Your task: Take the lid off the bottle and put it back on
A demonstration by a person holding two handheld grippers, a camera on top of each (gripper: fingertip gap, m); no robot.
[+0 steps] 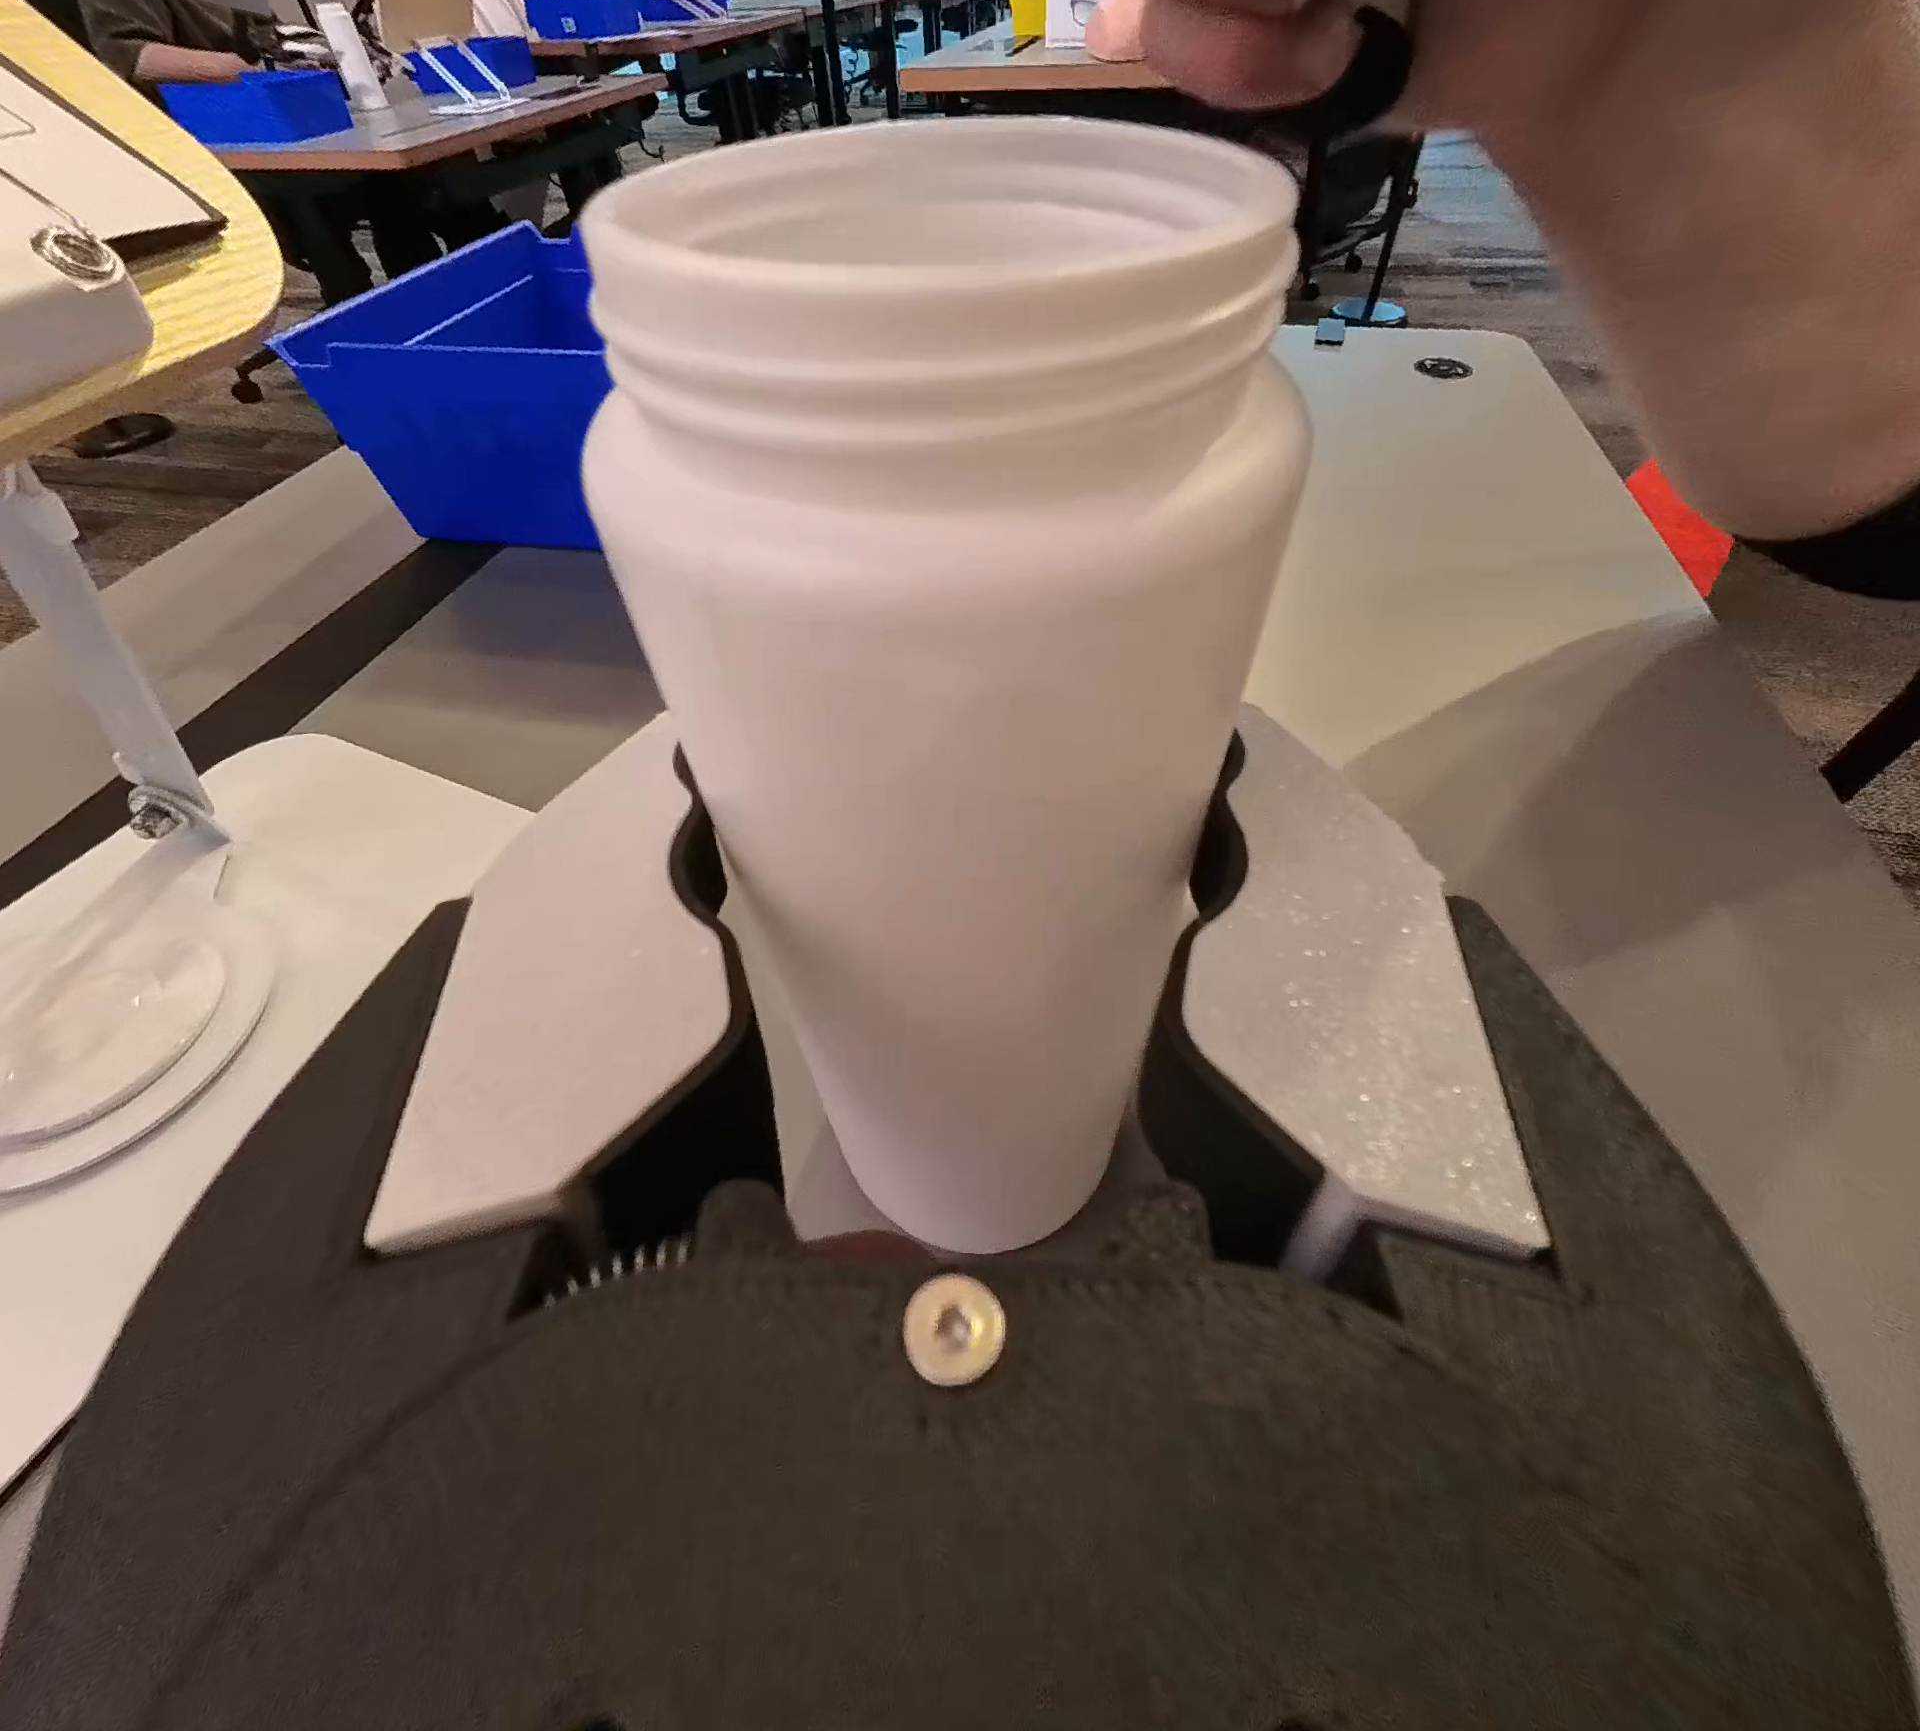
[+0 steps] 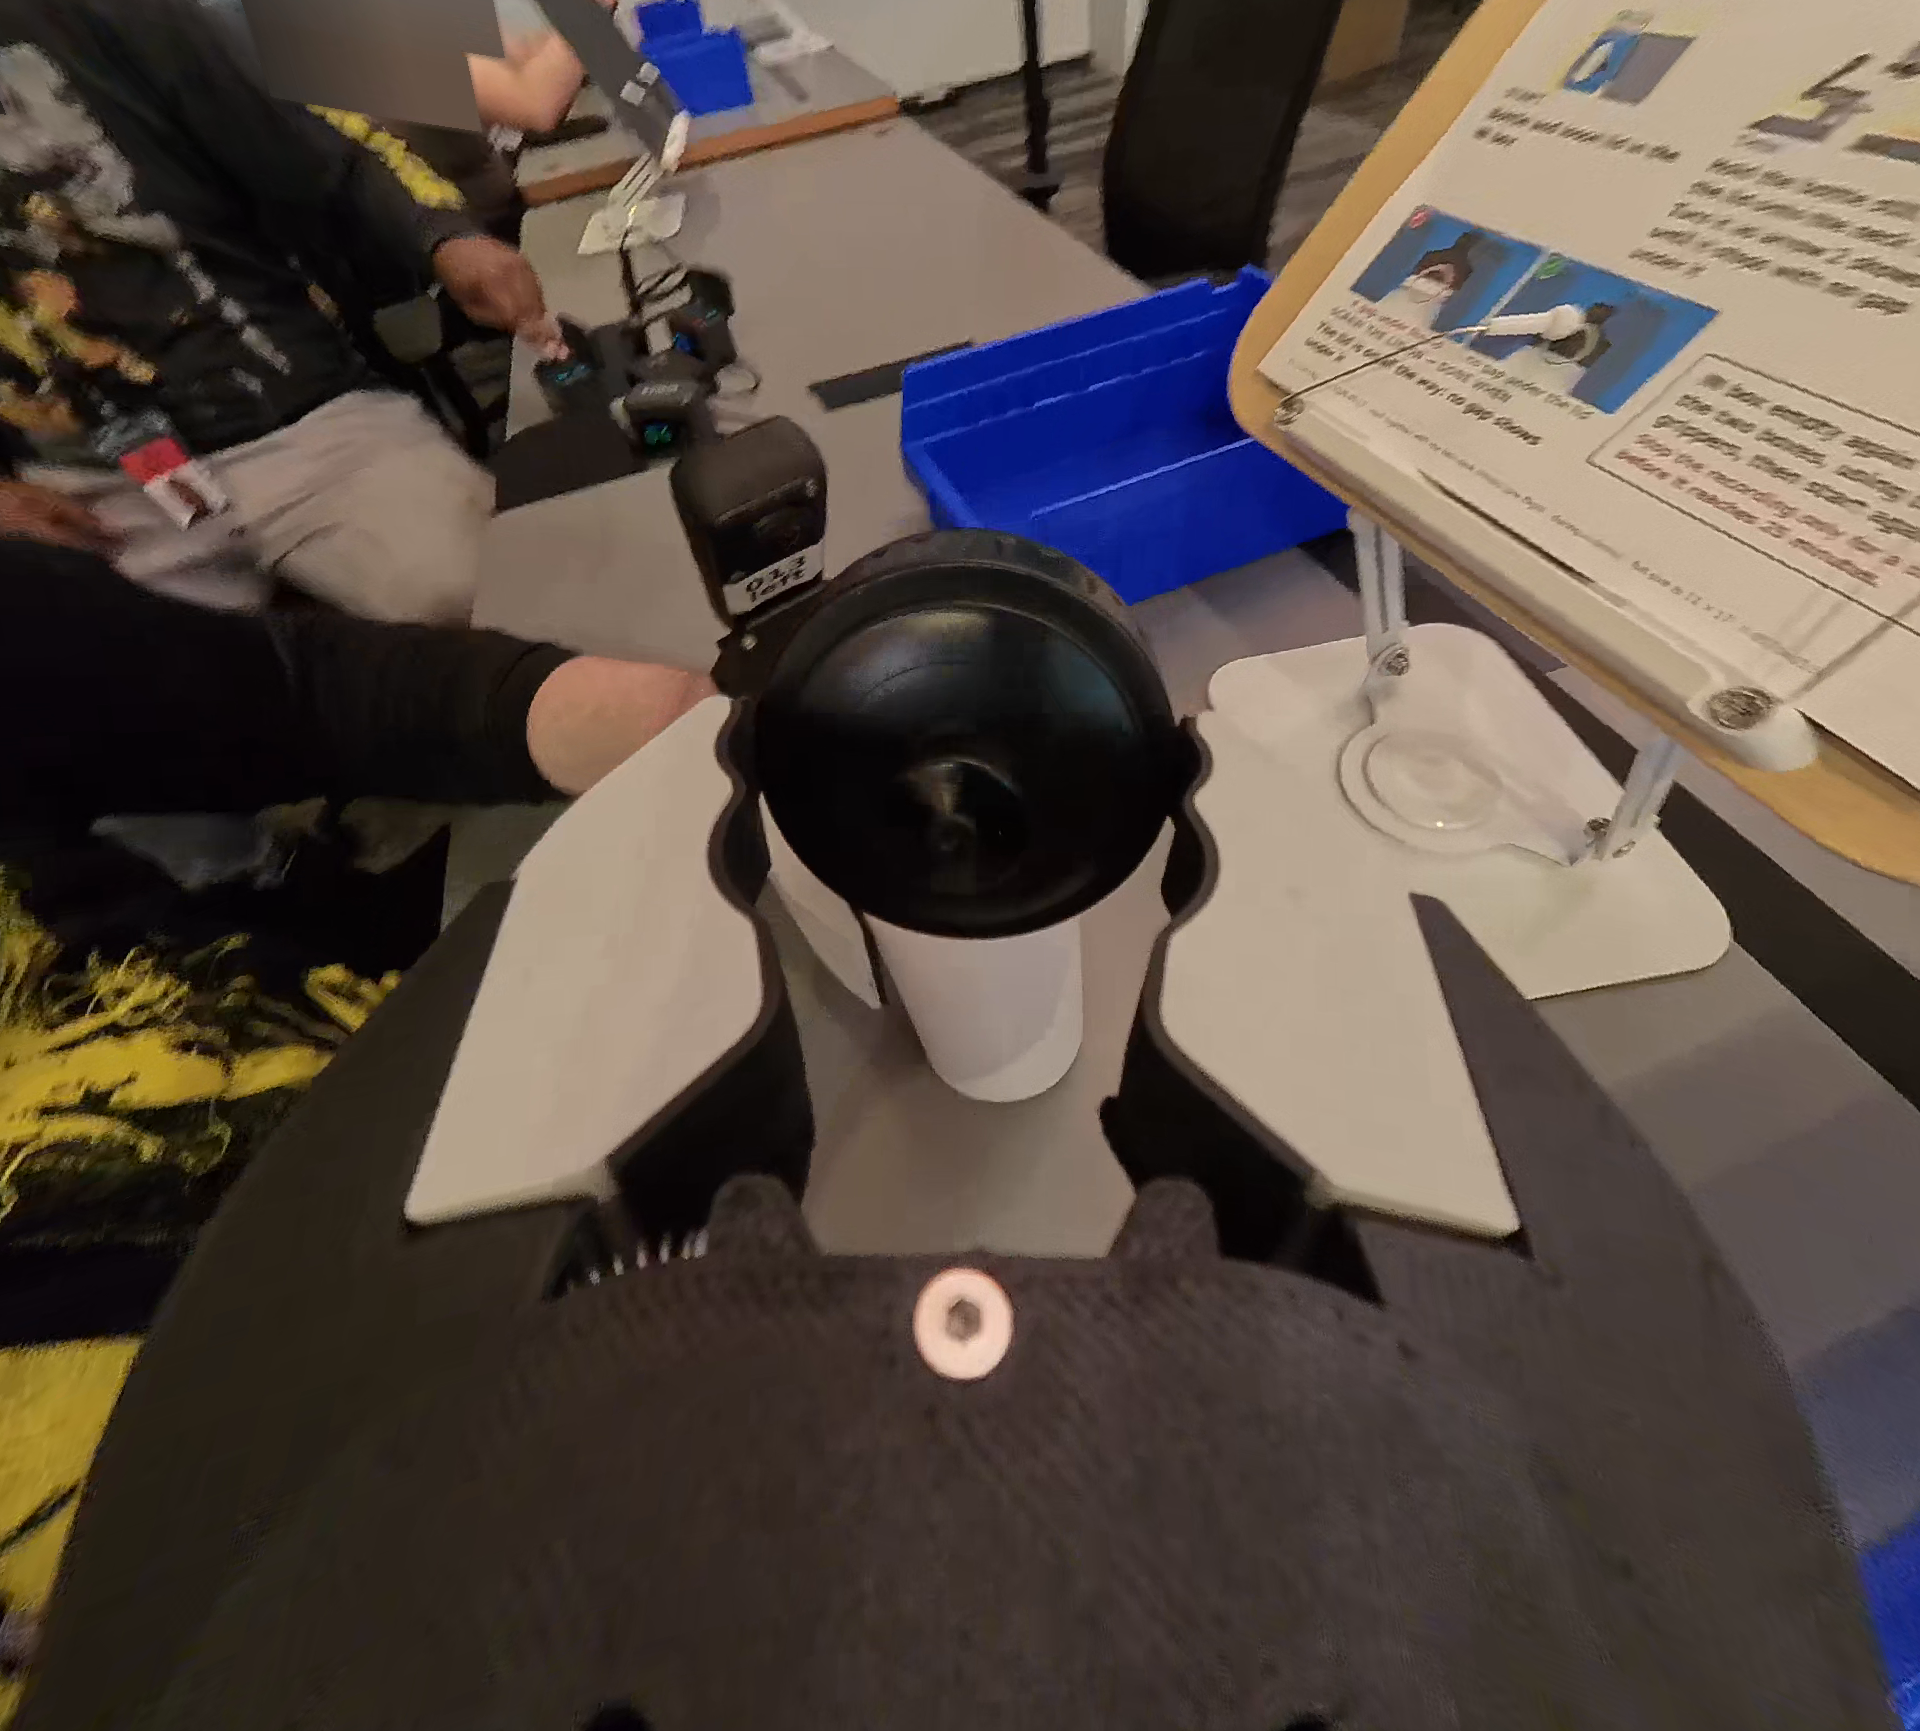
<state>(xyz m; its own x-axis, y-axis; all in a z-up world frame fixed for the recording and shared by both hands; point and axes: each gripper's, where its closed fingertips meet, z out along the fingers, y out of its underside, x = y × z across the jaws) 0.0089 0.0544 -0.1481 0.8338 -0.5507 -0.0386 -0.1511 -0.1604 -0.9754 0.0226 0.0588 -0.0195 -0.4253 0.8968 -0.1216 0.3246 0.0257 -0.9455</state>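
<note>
A white plastic bottle (image 1: 945, 663) stands upright between the fingers of my left gripper (image 1: 956, 798), which is shut on its lower body. Its threaded mouth is open, with no lid on it. My right gripper (image 2: 961, 777) is shut on the round black lid (image 2: 956, 736) and holds it over the bottle (image 2: 982, 1006), hiding the mouth in the right wrist view. In the left wrist view the hand (image 1: 1558, 71) that holds the right gripper shows at the top right, above the bottle's rim. The left gripper's camera block (image 2: 748, 507) shows behind the lid.
A blue bin (image 1: 457, 424) sits on the grey table behind the bottle; it also shows in the right wrist view (image 2: 1112, 445). A wooden stand with an instruction sheet (image 2: 1662, 279) rests on a white base (image 2: 1455, 808). A person's arm (image 2: 312, 715) reaches in from the left.
</note>
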